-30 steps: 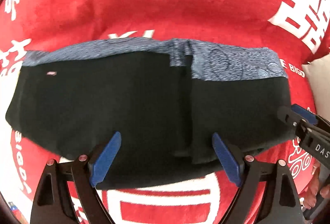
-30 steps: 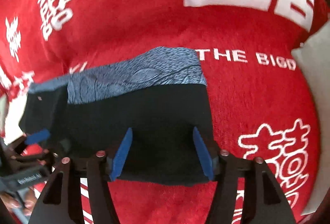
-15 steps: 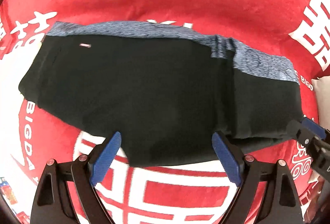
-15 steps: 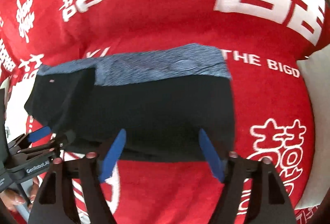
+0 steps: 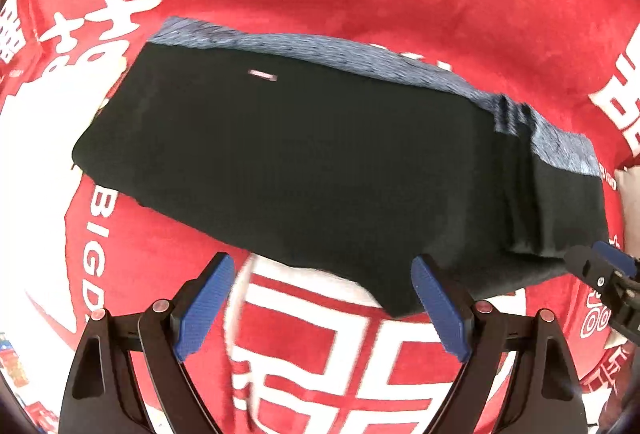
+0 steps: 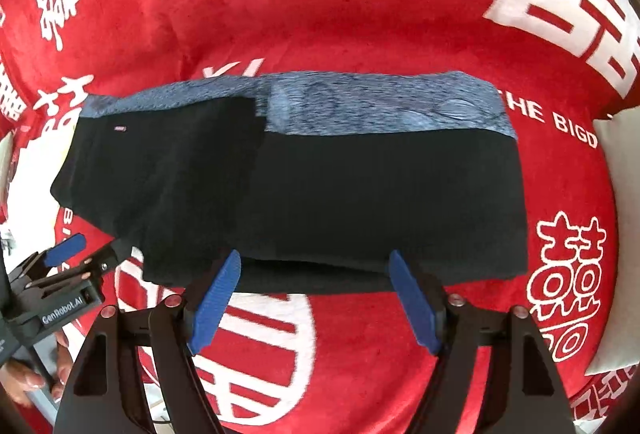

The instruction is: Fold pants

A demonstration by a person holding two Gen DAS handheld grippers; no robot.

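Observation:
Black pants (image 5: 320, 170) with a blue-grey waistband (image 5: 360, 58) lie folded into a flat block on the red blanket; they also show in the right wrist view (image 6: 340, 194). My left gripper (image 5: 324, 306) is open and empty, just short of the pants' near edge. My right gripper (image 6: 316, 302) is open and empty at the near edge, its tips at the fabric's border. Each gripper shows at the side of the other's view: the right one (image 5: 604, 270) and the left one (image 6: 84, 254).
The red blanket (image 6: 360, 14) with white characters and lettering covers the whole surface. A white cushion (image 6: 620, 234) sits at the right edge. A hand (image 6: 36, 378) holds the left gripper's handle at the lower left.
Both grippers have drawn back from the pants towards the near side. The pants lie still, and more of the blanket shows in front of them.

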